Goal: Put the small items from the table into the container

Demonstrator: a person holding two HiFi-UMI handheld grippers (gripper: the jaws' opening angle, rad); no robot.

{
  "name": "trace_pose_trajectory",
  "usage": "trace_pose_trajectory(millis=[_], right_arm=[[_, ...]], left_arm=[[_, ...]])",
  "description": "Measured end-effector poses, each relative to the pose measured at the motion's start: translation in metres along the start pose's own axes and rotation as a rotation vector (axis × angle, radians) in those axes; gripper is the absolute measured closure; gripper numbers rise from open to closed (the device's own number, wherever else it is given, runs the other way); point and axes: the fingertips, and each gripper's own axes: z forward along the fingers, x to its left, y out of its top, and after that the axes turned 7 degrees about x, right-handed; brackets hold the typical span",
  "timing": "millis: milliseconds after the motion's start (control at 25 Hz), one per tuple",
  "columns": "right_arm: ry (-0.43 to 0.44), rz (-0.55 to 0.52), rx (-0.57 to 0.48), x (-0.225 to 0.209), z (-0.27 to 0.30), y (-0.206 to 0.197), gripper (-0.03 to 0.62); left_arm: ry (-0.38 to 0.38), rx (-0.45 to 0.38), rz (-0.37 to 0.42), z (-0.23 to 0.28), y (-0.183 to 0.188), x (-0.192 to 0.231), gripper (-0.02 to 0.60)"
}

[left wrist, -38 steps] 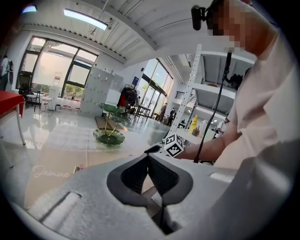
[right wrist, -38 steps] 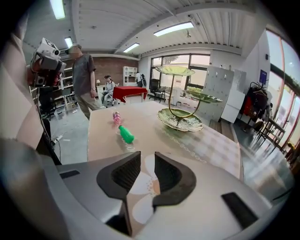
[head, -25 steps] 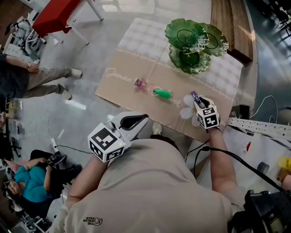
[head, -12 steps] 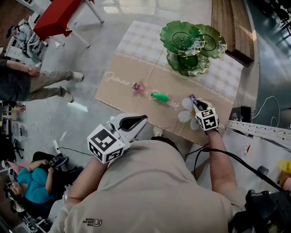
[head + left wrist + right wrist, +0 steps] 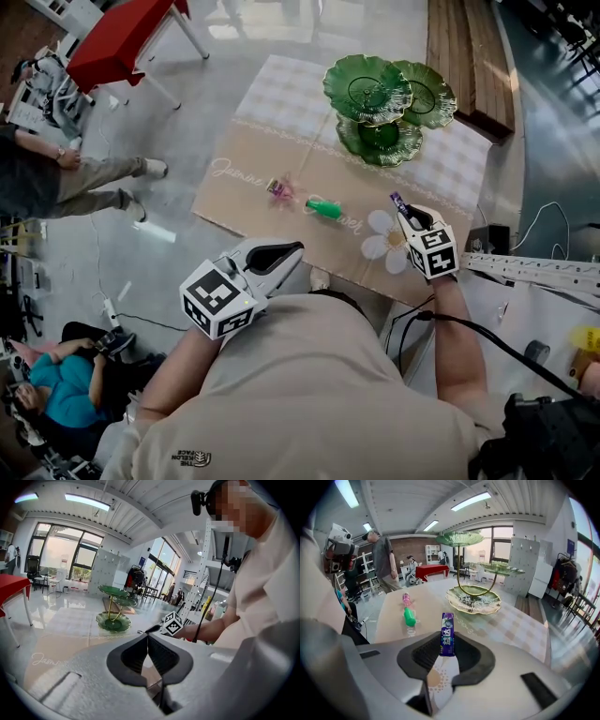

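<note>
Between the pads of my right gripper [image 5: 446, 645]: purple stick pack [image 5: 447, 631], narrow, glossy, white print and a small picture on its face. It stands upright, top end above the pads. Jaws closing on it, pads on both sides, pack held clear of the surface [image 5: 246, 178]. Left gripper [image 5: 148, 639]: jaws pressed together, nothing in them, held near my body.

Right gripper view gives the pack's label. Head view shows only a thin purple sliver ahead of the marker cube [image 5: 435, 249]. Right gripper view puts green bottle [image 5: 409, 617] and pink item [image 5: 406, 599] almost in line. Head view shows a gap between them, both lying on the tan cloth [image 5: 281, 150]. Green dish stand [image 5: 472, 599], three tiers, sits at the far end, apart from both.
</note>
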Motion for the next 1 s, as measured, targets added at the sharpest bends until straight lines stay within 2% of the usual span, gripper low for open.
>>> trace_pose_trajectory(millis=[560, 800, 1000], right_arm=[[-0.028, -0.131, -0.173, -0.01, -0.099, 0.165, 0.5], [-0.053, -0.213, -0.195, -0.022, -0.1, 0.23, 0.5], [-0.071, -0.268, -0.158, -0.036, -0.078, 0.269, 0.499]], left_arm=[[0.013, -0.061, -0.023, -0.023, -0.004, 0.002, 0.574], [0.048, -0.087, -0.045, -0.036, -0.007, 0.01, 0.574], [0.083, -0.104, -0.069, -0.049, -0.009, 0.02, 0.574]])
